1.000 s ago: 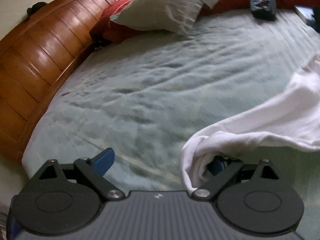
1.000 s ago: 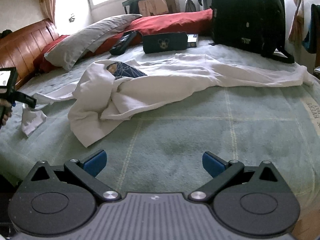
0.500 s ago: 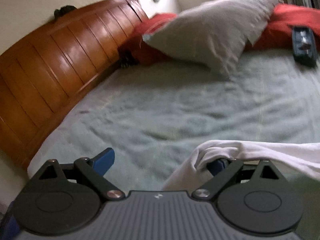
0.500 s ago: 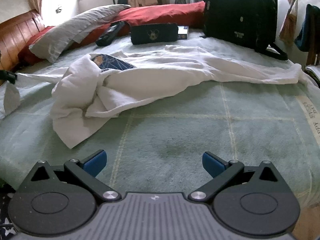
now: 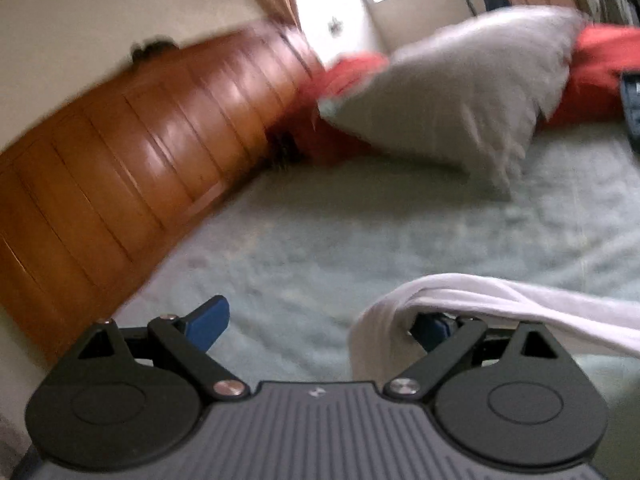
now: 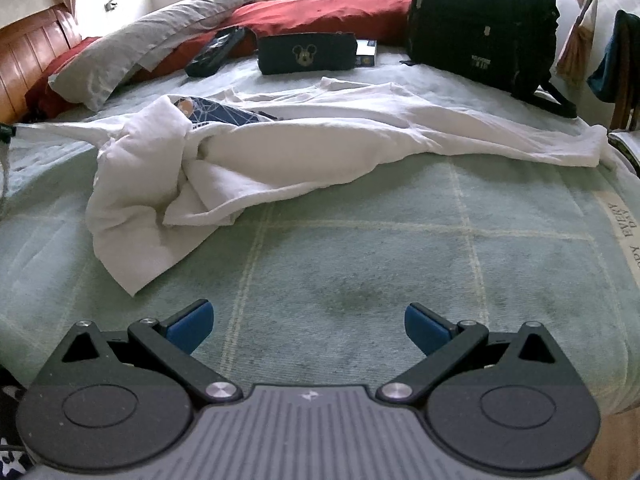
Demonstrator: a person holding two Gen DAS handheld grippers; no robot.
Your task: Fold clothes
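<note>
A crumpled white T-shirt [image 6: 304, 152] with a dark blue print lies across the green bed cover [image 6: 360, 260]. One sleeve is stretched taut toward the left edge of the right wrist view. In the left wrist view, that white cloth [image 5: 480, 296] is draped over the right finger of my left gripper [image 5: 320, 324]. Its fingers stand wide apart, so the cloth hangs on the finger and is not pinched. My right gripper [image 6: 308, 326] hovers open over bare bed cover, short of the shirt's near hem.
A wooden headboard [image 5: 120, 180] runs along the left. A grey pillow [image 5: 460, 100] and a red pillow [image 6: 320, 12] lie at the head. A dark pouch [image 6: 306, 54] and a black backpack [image 6: 480, 20] sit behind the shirt.
My left gripper has tilted up toward the headboard with the white cloth still hanging on its right finger, stretching the sleeve. The right gripper has drifted a little closer to the shirt.
</note>
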